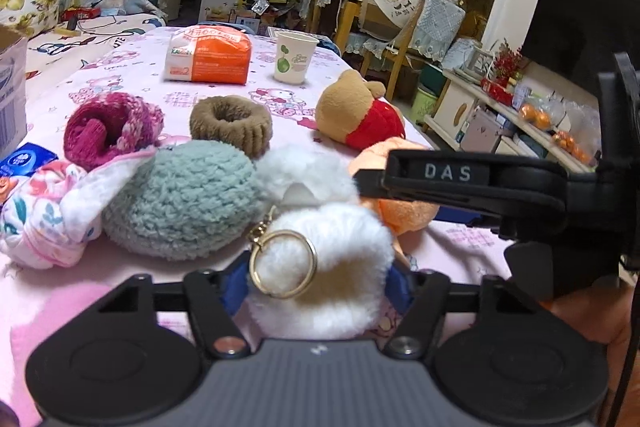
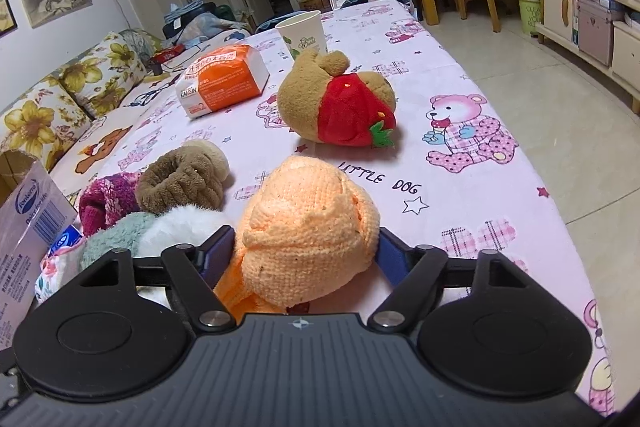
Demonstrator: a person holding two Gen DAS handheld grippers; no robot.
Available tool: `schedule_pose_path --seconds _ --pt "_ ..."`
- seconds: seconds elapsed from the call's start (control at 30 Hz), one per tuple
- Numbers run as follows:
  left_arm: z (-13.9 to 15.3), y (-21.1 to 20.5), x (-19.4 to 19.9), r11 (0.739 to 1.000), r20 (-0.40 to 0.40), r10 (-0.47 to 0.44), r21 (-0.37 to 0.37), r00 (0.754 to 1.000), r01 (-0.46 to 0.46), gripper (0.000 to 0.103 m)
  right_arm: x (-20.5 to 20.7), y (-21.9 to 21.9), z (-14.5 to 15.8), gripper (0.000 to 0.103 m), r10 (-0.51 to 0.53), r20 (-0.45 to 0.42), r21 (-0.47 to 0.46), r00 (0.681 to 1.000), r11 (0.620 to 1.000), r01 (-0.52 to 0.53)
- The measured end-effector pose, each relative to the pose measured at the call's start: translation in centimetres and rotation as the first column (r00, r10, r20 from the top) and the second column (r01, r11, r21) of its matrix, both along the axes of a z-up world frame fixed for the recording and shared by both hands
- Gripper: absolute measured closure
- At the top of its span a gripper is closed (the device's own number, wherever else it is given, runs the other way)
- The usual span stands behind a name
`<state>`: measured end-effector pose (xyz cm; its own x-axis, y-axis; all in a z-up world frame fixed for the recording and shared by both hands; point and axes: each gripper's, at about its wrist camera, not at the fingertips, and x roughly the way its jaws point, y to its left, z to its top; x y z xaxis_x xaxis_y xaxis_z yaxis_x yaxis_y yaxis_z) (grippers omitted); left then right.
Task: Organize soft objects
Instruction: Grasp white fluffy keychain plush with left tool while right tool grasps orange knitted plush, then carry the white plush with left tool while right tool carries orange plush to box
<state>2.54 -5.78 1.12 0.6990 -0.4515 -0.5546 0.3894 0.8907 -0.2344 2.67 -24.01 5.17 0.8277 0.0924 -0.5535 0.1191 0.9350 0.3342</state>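
L tongs [image 1: 318, 281] pinch white pompom [image 1: 332, 267]; R tongs [image 2: 306, 255] pinch orange knit toy [image 2: 308, 223].

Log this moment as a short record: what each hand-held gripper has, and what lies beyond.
left hand-held gripper: closed on white fluffy pompom keychain with gold ring
right hand-held gripper: closed on orange knitted soft toy
nearby pile: mint fuzzy ball, brown plush scrunchie, magenta knitted sock
farther off: bear plush in red strawberry suit, paper cup
surface: pink cartoon-print tablecloth
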Motion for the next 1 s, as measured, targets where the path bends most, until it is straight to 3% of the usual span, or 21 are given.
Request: schedule_pose_path --seconds 0.23,0.43,1.0 --pt "0.5 1.0 -0.2 1.0 -0.001 -0.001 -0.03 1.0 0.001 0.065 -0.2 -0.1 0.5 0.021 -0.008 0.01 -0.013 1.0 1.0 0.008" --pt "0.9 2.0 -0.5 0.999 -0.008 -0.011 -0.051 1.0 0.011 0.074 -0.9 0.0 1.5 0.023 -0.016 0.052 -0.016 0.999 1.0 0.016" --pt "4.6 6.8 -1.9 0.989 0.06 -0.005 -0.15 0.998 0.014 0.076 -1.3 2.0 3.6 0.023 0.038 0.123 0.009 0.992 0.999 -0.04"
